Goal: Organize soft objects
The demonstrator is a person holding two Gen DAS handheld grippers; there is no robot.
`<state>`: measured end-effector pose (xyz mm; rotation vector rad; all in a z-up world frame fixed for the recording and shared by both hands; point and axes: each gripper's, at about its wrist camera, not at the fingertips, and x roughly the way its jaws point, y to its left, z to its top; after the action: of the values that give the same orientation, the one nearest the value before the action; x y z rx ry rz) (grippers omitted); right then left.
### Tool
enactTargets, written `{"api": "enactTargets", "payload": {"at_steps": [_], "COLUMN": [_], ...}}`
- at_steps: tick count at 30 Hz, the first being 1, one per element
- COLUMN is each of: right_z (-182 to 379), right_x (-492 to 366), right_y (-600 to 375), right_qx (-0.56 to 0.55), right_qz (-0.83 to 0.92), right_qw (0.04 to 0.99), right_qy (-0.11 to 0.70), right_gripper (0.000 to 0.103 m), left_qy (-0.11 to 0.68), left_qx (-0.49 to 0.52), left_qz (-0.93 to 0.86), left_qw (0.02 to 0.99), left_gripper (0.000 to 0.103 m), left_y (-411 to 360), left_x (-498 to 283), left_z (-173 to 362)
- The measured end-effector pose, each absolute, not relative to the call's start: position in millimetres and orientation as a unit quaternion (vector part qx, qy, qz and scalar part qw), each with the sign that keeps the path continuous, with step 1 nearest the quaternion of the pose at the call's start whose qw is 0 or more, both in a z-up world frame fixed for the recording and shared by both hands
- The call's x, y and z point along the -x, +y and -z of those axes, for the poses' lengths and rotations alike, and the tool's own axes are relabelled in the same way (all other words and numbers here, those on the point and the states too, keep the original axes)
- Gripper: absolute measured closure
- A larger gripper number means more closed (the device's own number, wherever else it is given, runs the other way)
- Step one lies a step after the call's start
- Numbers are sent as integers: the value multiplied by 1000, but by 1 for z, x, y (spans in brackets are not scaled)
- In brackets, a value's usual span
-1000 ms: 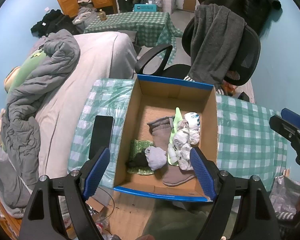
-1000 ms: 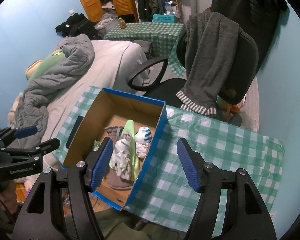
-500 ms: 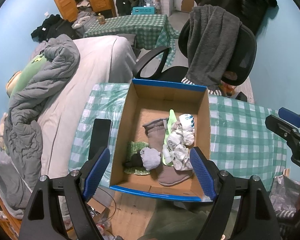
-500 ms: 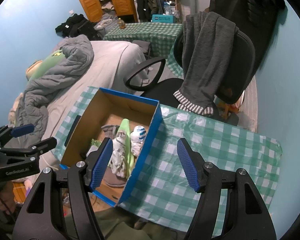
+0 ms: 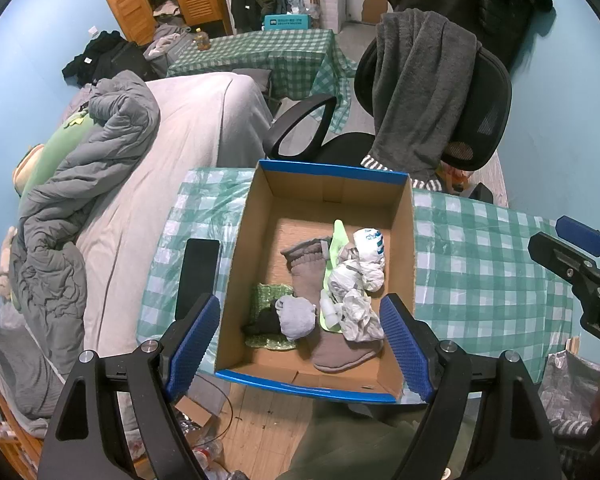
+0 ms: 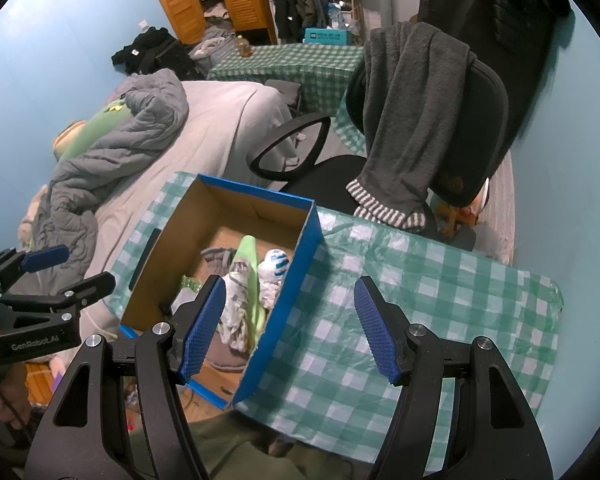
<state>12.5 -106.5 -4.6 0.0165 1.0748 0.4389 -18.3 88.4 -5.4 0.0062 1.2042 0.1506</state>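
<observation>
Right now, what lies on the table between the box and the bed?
A black phone lies flat on the checked cloth, beside the left wall of the box and apart from it. The left wrist view shows it best.

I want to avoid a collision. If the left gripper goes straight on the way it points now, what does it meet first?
Probably the socks piled in the cardboard box; the left gripper is open and empty. Depth is unclear.

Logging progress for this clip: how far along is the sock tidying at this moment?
Mostly done, it seems: the socks lie loosely piled inside the cardboard box on the checked table. Nothing is in hand; the left gripper and right gripper hover open and empty. No loose socks show on the table; a black phone lies beside the box.
</observation>
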Motion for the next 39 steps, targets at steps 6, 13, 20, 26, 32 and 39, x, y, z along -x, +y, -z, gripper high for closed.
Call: {"api": "enactTargets", "payload": {"at_steps": [6, 13, 20, 26, 32, 39], "right_z": [4, 4, 4, 4, 4, 4], "right_x": [-12, -11, -11, -12, -13, -14], "right_y": [-108, -110, -111, -111, -111, -110], "right_qx": [-8, -9, -9, -9, -8, -9], "right_qz": [-207, -207, -207, -208, -208, -207], "right_qw": [836, 835, 835, 835, 834, 834], "right_qy": [509, 510, 510, 510, 510, 511], "right_gripper": [36, 36, 36, 36, 36, 36], "left_qy": [566, 567, 566, 567, 567, 568], "left_qx": [-3, -3, -3, -4, -4, -2], "left_qz": [-71, -71, -71, -71, -71, -72], "left_qw": [821, 821, 821, 821, 821, 820], "left_gripper": [20, 20, 20, 20, 20, 20], "left_y": [87, 86, 86, 86, 85, 83], "left_x": [18, 18, 17, 17, 17, 19], "left_z": [5, 4, 5, 5, 4, 4]}}
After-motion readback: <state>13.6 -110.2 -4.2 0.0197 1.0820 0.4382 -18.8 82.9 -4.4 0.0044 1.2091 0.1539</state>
